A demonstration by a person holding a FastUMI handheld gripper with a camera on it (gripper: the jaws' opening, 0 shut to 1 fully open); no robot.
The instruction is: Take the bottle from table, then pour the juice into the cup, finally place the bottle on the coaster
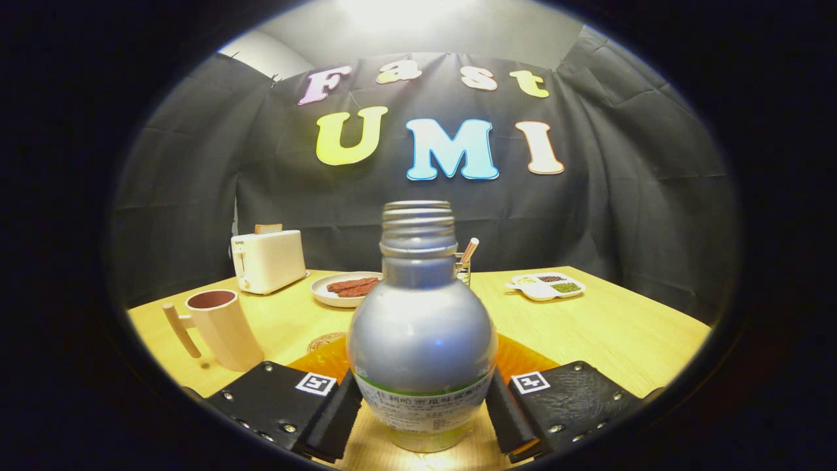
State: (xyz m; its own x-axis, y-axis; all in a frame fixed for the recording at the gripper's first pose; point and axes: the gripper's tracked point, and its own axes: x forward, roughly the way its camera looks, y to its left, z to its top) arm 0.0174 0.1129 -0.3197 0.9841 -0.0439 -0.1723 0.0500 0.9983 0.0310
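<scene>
Two fingers [345,409] of the gripper [422,418] clasp the uncapped bottle [422,327]; tilting before reaching the cup [219,327], left of the bottle, risks spilling onto the tabletop [621,327].

The silver round-bodied metal bottle [422,327] hides most of the orange translucent mat [516,360] behind it and all but the top of a small clear glass holder [463,269] at centre frame. Whether the tool [422,409] presses the bottle's sides cannot be told. The round woven coaster [325,340] is half covered by the mat. Small fillings in the white divided dish [545,286] are too tiny to identify.
</scene>
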